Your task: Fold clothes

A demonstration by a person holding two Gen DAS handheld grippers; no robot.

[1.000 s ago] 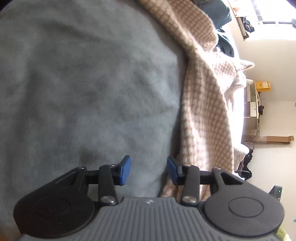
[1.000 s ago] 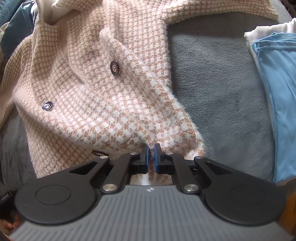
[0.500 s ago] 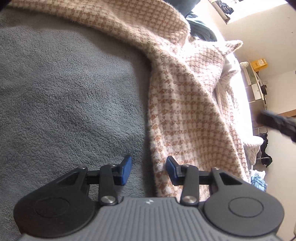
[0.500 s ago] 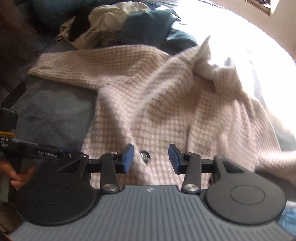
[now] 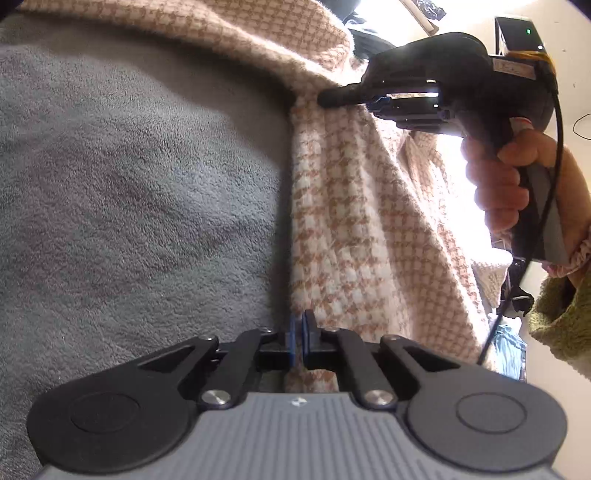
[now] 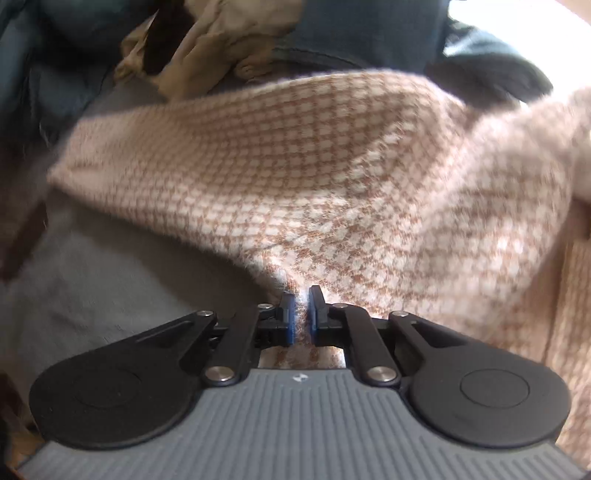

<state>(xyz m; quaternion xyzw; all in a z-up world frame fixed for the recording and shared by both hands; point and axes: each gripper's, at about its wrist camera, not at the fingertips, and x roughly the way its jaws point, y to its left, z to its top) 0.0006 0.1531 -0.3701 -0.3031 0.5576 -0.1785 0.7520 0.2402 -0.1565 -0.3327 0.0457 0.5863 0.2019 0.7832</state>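
Observation:
A beige-and-white houndstooth cardigan point(image 5: 369, 221) lies on a grey fleece blanket point(image 5: 129, 184). My left gripper point(image 5: 298, 332) is shut on the cardigan's near edge, with fabric pinched between the blue pads. Farther along the same edge, my right gripper point(image 5: 327, 99) comes in from the right, held by a hand point(image 5: 495, 184), its tip on the cloth. In the right wrist view that gripper point(image 6: 301, 314) is shut on a ridge of the cardigan point(image 6: 295, 166), which puckers up into the pads.
A heap of loose clothes lies beyond the cardigan: a tan garment point(image 6: 207, 44) and dark blue ones point(image 6: 369, 33). Grey blanket point(image 6: 110, 277) shows at the left. A green sleeve point(image 5: 561, 321) and a blue garment point(image 5: 511, 347) are at the right.
My left gripper closed on the cardigan's edge. The right gripper let go of the front hem, swung across the cardigan, and shut on it again; it now appears in the left wrist view.

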